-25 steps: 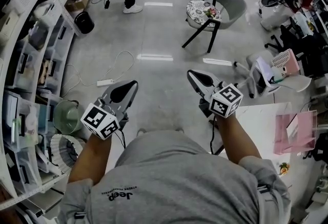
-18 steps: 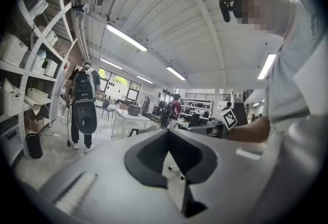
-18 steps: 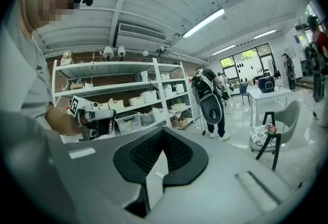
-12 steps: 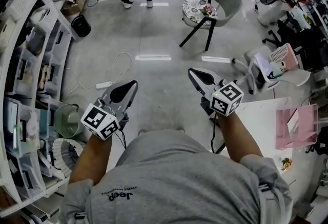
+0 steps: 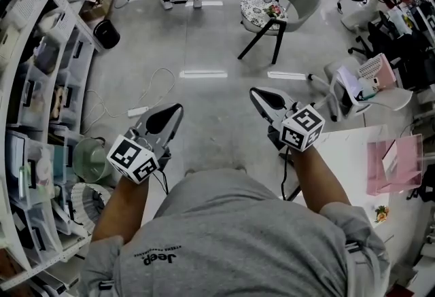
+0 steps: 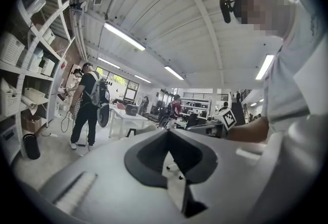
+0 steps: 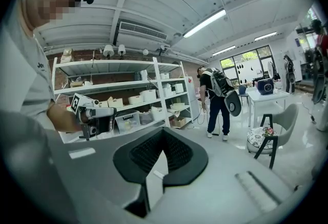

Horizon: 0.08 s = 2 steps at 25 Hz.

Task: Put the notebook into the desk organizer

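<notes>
The grey floor [image 5: 204, 37] fills most of the head view, with shelves [image 5: 41, 85] at 9 o'clock and a white counter [image 5: 346, 153] at 4 o'clock. On that counter stands a pink see-through organizer [image 5: 394, 166]. A pale flat thing shows through its wall, but it is too small to tell whether it is the notebook, and no notebook is plainly seen elsewhere.

The person faces 12 o'clock and holds both tools level over the floor, well apart from the counter. The left tool [image 5: 178, 108] has its jaws together on nothing, and so does the right tool [image 5: 253, 92].

Empty tools away from the counter would fit a moment before the notebook is fetched, or one after it sits in the organizer, so no next move is settled.

The grey shirt [image 5: 231, 234] reads "Jeep", seen upside down, and the small line beneath it is unreadable.
</notes>
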Tool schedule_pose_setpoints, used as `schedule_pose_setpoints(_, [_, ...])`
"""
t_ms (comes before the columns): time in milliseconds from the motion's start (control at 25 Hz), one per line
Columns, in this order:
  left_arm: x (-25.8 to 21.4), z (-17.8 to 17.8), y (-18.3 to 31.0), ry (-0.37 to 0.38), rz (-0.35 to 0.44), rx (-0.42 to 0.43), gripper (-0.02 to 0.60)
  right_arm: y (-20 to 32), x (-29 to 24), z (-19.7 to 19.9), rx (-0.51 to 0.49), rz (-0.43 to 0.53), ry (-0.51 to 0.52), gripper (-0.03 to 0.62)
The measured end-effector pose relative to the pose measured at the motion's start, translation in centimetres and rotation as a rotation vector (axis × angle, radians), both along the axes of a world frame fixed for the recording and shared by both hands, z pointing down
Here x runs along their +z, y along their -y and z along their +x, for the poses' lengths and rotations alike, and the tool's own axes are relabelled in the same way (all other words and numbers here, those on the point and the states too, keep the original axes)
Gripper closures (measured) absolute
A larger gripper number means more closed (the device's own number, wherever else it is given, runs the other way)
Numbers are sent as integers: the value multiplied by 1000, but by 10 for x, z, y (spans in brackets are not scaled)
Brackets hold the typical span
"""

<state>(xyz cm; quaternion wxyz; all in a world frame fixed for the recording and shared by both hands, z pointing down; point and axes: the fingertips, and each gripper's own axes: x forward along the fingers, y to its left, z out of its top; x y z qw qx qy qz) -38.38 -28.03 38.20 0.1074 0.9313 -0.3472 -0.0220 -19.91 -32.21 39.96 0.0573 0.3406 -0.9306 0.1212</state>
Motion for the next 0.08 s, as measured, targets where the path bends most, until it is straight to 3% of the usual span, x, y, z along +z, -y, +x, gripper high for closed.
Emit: schedule_pose_setpoints(80, [1, 0, 2, -2, 5, 5, 525, 1, 0, 0, -1, 2, -1, 593])
